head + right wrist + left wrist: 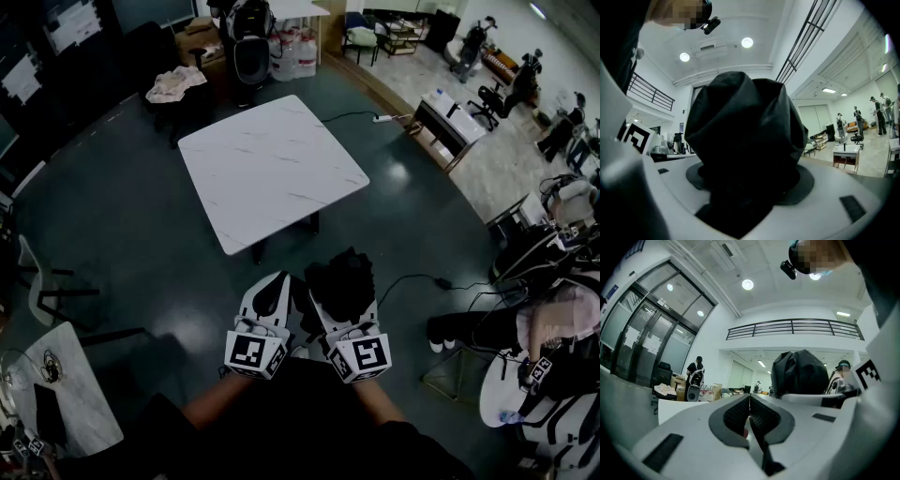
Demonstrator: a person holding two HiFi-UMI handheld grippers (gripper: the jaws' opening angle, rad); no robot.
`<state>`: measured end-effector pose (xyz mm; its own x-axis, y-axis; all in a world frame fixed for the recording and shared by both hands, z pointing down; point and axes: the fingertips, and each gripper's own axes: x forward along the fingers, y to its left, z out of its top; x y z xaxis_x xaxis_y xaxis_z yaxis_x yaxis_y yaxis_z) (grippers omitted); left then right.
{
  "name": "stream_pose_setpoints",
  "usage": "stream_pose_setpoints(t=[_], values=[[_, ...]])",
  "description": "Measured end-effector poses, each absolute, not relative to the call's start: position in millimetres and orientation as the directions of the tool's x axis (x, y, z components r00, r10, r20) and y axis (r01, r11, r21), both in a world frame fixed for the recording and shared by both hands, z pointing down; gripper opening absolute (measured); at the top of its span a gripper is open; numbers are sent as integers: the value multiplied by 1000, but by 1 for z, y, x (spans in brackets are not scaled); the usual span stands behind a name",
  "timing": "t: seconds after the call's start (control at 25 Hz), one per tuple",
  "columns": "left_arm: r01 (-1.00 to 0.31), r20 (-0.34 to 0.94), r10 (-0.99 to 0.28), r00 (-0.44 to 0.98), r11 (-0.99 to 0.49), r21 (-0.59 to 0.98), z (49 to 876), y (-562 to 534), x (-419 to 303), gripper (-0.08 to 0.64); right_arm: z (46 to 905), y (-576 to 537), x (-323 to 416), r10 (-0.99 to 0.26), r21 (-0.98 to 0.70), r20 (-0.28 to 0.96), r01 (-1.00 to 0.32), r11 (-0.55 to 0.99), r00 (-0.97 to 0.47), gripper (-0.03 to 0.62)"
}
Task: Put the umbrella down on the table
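A folded black umbrella (pixel 342 275) stands bunched between the jaws of my right gripper (pixel 345 298), which is shut on it. In the right gripper view the umbrella's dark fabric (pixel 745 136) fills the middle and hides both pads. My left gripper (pixel 274 286) is close beside it on the left, shut, with nothing between its fingers; its ribbed pads (pixel 761 416) meet. From the left gripper view the umbrella (pixel 799 373) rises just to the right. Both grippers are held low in front of me, short of the white marble table (pixel 272 169), whose near corner is a little ahead of them.
A dark chair with a pale cloth (pixel 175 82) stands behind the table to the left. A power strip and cable (pixel 382 118) lie on the floor at the right. A small marble side table (pixel 70 398) is at my lower left, a seated person (pixel 553 328) at the right.
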<state>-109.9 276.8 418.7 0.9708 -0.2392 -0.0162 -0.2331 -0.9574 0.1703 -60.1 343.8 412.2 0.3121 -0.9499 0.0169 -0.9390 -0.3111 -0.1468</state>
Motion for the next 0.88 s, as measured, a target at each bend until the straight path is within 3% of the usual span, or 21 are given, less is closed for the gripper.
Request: stream_pose_setpoints(t=[0.36, 0.88], values=[[-302, 10, -308, 951, -924, 235, 431, 259, -111, 17, 423, 353, -51, -947, -203, 23, -926, -317, 319, 324], [-280, 99, -264, 960, -928, 244, 466, 271, -71, 17, 452, 366, -5, -927, -212, 41, -904, -372, 372, 325]])
